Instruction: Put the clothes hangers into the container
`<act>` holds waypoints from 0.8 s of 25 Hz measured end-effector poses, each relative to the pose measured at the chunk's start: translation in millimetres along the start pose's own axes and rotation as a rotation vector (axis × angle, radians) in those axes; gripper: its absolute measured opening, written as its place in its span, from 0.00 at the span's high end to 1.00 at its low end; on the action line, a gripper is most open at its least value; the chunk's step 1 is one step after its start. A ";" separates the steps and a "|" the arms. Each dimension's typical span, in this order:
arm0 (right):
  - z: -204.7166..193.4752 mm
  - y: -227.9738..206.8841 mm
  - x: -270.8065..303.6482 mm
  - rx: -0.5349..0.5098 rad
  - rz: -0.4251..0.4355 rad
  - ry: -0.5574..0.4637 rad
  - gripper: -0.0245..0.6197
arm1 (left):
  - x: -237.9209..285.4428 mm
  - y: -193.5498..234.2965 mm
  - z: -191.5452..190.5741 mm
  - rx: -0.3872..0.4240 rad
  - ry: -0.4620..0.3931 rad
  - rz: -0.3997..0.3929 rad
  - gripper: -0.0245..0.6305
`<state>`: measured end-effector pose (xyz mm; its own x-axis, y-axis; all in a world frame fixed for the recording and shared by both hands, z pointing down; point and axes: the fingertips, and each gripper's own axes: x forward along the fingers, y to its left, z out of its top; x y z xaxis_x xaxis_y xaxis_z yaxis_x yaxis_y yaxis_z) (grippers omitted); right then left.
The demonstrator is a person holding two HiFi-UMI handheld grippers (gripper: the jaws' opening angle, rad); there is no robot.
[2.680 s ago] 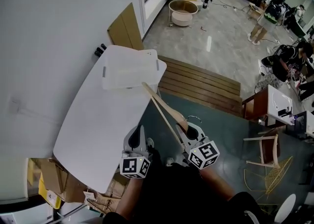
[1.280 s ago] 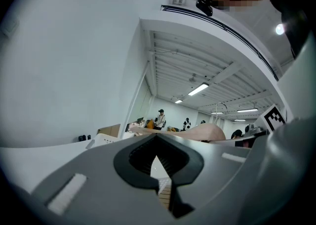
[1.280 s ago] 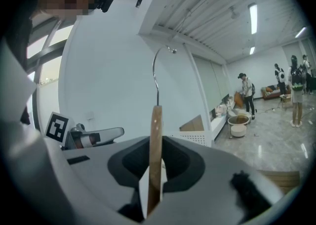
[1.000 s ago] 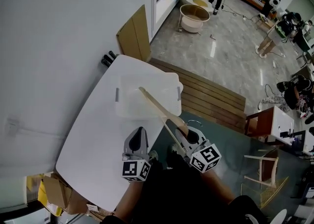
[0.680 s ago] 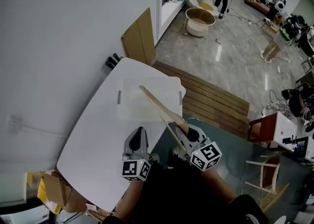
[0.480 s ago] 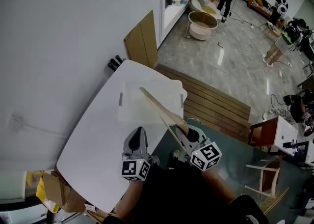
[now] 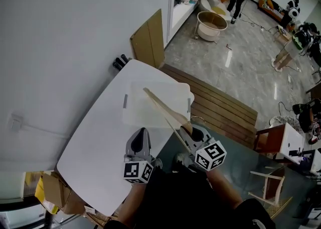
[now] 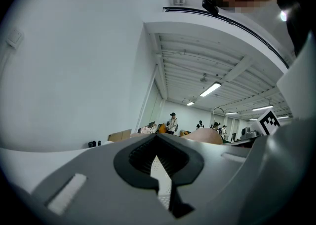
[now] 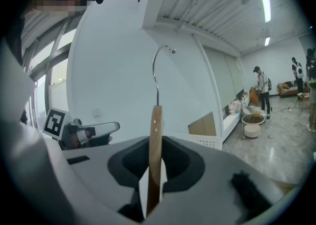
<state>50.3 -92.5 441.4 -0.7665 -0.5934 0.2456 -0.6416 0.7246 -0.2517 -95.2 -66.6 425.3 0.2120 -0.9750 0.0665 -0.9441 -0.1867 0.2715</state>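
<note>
My right gripper (image 7: 193, 133) is shut on the shoulder of a wooden clothes hanger (image 7: 163, 108). The hanger's far arm reaches out above the translucent white container (image 7: 131, 103) on the white table (image 7: 95, 142). In the right gripper view the hanger (image 9: 156, 135) stands on edge between the jaws of that gripper (image 9: 154, 172), its metal hook (image 9: 160, 66) curling upward. My left gripper (image 7: 142, 133) hovers over the table's near edge, left of the hanger. In the left gripper view my left gripper (image 8: 160, 169) is shut with nothing in it.
A cardboard sheet (image 7: 149, 37) leans against the wall behind the table, with dark round objects (image 7: 120, 62) at its foot. A slatted wooden platform (image 7: 220, 107) lies to the right. Cardboard boxes (image 7: 50, 195) sit under the table's left end. People stand far off near a round basin (image 7: 210, 24).
Both grippers have drifted a little toward the container, and the hanger's far end now lies further over it. The right grip on the hanger is unchanged, and the left stays shut.
</note>
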 end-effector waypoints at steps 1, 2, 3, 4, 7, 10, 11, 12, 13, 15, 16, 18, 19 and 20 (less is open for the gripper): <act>-0.5 -1.6 2.9 -0.001 0.002 0.005 0.87 | 1.3 2.6 -0.6 -0.003 0.001 0.003 0.96; -0.8 -2.9 6.0 -0.002 0.004 0.011 0.87 | 2.5 5.3 -1.1 -0.006 0.002 0.007 0.96; -0.9 -3.8 9.0 -0.003 0.007 0.017 0.87 | 3.7 7.8 -1.4 -0.009 0.004 0.010 0.96; -0.6 -4.6 11.8 -0.005 0.010 0.022 0.87 | 4.7 9.7 -1.6 -0.010 0.005 0.012 0.96; 0.6 -9.8 17.3 -0.007 0.017 0.035 0.87 | 8.5 10.9 -1.6 -0.012 0.009 0.016 0.96; -1.2 -13.8 24.0 -0.006 0.021 0.050 0.87 | 12.3 14.9 -1.2 -0.019 0.009 0.021 0.96; -1.9 -14.7 26.8 -0.008 0.024 0.055 0.87 | 13.6 16.9 -1.7 -0.022 0.010 0.024 0.96; -2.4 -16.0 29.3 -0.011 0.028 0.061 0.87 | 15.3 18.2 -2.5 -0.023 0.010 0.027 0.96; -2.8 -17.8 31.7 -0.014 0.031 0.065 0.87 | 17.4 18.9 -3.3 -0.023 0.012 0.028 0.96; -3.3 -21.7 36.5 -0.016 0.032 0.073 0.87 | 21.8 19.7 -4.7 -0.020 0.017 0.027 0.96; -3.5 -23.5 38.8 -0.015 0.031 0.077 0.87 | 23.5 20.3 -5.3 -0.019 0.020 0.026 0.96; -4.1 -26.6 42.6 -0.012 0.033 0.085 0.87 | 25.8 21.7 -6.2 -0.023 0.025 0.029 0.96; -4.4 -27.8 44.1 -0.012 0.035 0.091 0.87 | 26.9 22.2 -6.3 -0.024 0.027 0.031 0.96; -4.5 -28.8 45.8 -0.012 0.038 0.095 0.87 | 28.2 22.9 -6.1 -0.025 0.029 0.032 0.96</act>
<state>33.8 -139.0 464.1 -0.7838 -0.5298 0.3238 -0.6112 0.7505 -0.2515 -109.3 -97.6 439.3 0.1888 -0.9766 0.1032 -0.9441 -0.1516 0.2926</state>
